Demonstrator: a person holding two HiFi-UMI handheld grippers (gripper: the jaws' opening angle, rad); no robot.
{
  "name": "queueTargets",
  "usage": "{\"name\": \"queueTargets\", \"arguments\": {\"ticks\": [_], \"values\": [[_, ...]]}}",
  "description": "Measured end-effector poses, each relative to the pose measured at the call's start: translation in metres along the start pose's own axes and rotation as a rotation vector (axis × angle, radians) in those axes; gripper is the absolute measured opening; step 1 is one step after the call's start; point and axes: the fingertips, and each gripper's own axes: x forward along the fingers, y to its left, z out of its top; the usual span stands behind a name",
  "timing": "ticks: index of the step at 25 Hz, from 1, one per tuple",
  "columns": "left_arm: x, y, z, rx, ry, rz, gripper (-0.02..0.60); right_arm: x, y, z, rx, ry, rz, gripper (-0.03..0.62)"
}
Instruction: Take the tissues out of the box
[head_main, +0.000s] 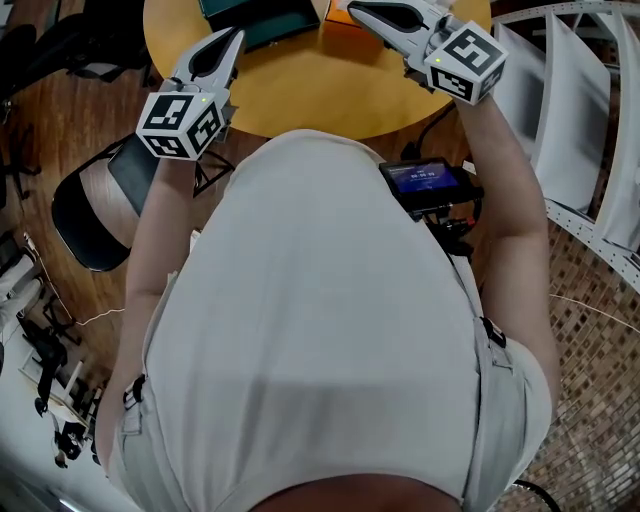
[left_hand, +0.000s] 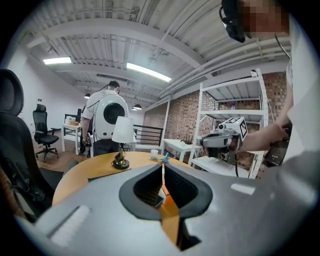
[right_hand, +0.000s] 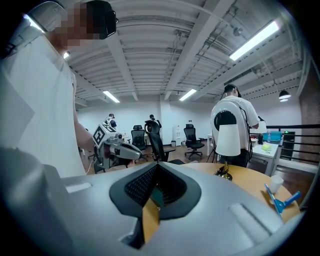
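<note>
At the top edge of the head view an orange box (head_main: 340, 13) lies on the round wooden table (head_main: 320, 95), mostly cut off, next to a dark teal flat thing (head_main: 262, 20). I see no tissue. My left gripper (head_main: 237, 36) hovers over the table's near left, jaws shut and empty. My right gripper (head_main: 354, 10) reaches toward the orange box, jaws shut with nothing between them. In the left gripper view the closed left gripper (left_hand: 163, 168) points across the table, with the right gripper (left_hand: 220, 140) at the right. In the right gripper view the right gripper (right_hand: 156, 165) is shut.
A small lamp (left_hand: 121, 145), a white cup (left_hand: 154, 153) and a blue clip (left_hand: 165, 158) stand on the table's far side. White metal shelving (head_main: 580, 110) is at the right, a black chair (head_main: 95, 215) at the left. A person (right_hand: 230, 127) stands beyond the table.
</note>
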Motion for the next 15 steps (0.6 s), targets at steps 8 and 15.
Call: {"name": "queueTargets", "arguments": {"ticks": [8,15], "values": [[0.007,0.000,-0.006,0.002,0.013,-0.004,0.014,-0.001,-0.007,-0.012,-0.005,0.012,-0.010,0.000],[0.012,0.009,-0.012,-0.009,0.010,-0.008,0.014,0.013,-0.011,-0.030,0.001,0.042,0.008,0.000]]}}
